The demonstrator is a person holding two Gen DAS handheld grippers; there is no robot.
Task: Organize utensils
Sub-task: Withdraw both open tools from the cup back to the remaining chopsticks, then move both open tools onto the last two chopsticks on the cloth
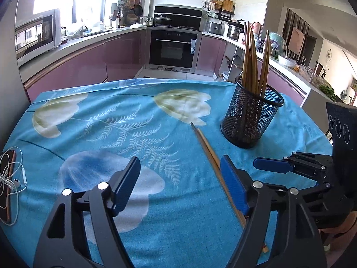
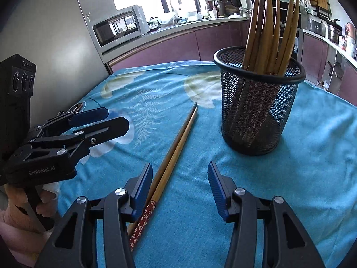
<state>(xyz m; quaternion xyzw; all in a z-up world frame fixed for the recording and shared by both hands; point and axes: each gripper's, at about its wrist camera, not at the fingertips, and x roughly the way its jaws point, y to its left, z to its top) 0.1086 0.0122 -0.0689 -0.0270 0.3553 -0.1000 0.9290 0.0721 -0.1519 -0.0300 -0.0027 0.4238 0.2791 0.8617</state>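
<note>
Two wooden chopsticks [image 2: 176, 143] with red patterned ends lie side by side on the blue floral cloth; they also show in the left wrist view [image 1: 207, 149]. A black mesh holder [image 2: 258, 109] stands upright beyond them with several chopsticks in it; it is at the right in the left wrist view [image 1: 250, 118]. My left gripper [image 1: 180, 172] is open and empty, with the pair beside its right finger. My right gripper [image 2: 179, 178] is open and empty, with the pair beside its left finger. Each gripper shows in the other's view, the right [image 1: 274, 167] and the left [image 2: 104, 120].
A phone with white earphones [image 1: 9, 178] lies at the table's left edge. The cloth-covered table [image 1: 111, 120] ends at a far edge facing kitchen cabinets, an oven and a microwave [image 1: 35, 35]. A grey fridge wall stands to the left.
</note>
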